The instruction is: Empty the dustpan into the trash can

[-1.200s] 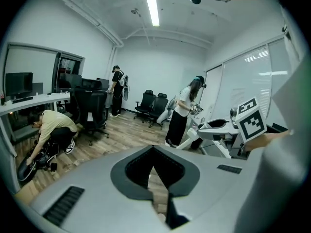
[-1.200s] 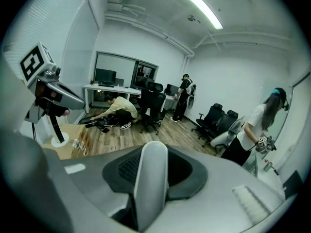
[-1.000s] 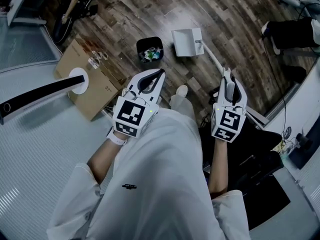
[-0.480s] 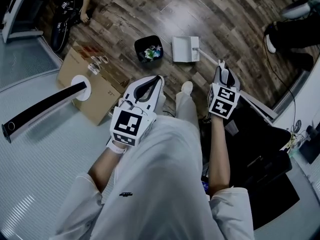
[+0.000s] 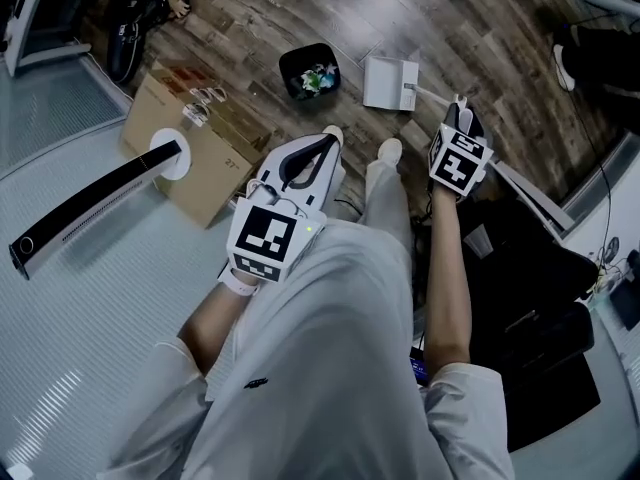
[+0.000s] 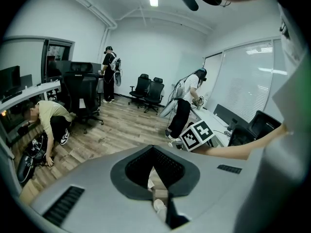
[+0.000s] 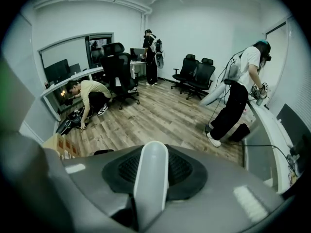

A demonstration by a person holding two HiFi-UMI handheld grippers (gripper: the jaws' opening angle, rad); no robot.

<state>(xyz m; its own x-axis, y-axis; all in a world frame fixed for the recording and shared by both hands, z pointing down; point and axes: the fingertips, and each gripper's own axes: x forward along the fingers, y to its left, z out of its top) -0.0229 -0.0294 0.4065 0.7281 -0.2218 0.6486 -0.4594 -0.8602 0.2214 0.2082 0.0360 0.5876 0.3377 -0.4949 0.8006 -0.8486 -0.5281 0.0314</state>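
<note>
The wooden floor [image 5: 450, 28] fills the head view. A cardboard box [image 5: 190, 163] lies to the left of the trash can [image 5: 309, 71] and nearer the person. The white dustpan [image 5: 388, 78] sits just right of the trash can, apart from it, with its long handle running back toward the person. The small black trash can stands upright with litter inside. The right gripper [image 5: 460, 108], right of the trash can, has its fingers clamped on that handle. The left gripper [image 5: 322, 146] hangs on the trash can's near side, its fingers together at the tips with nothing between them.
</note>
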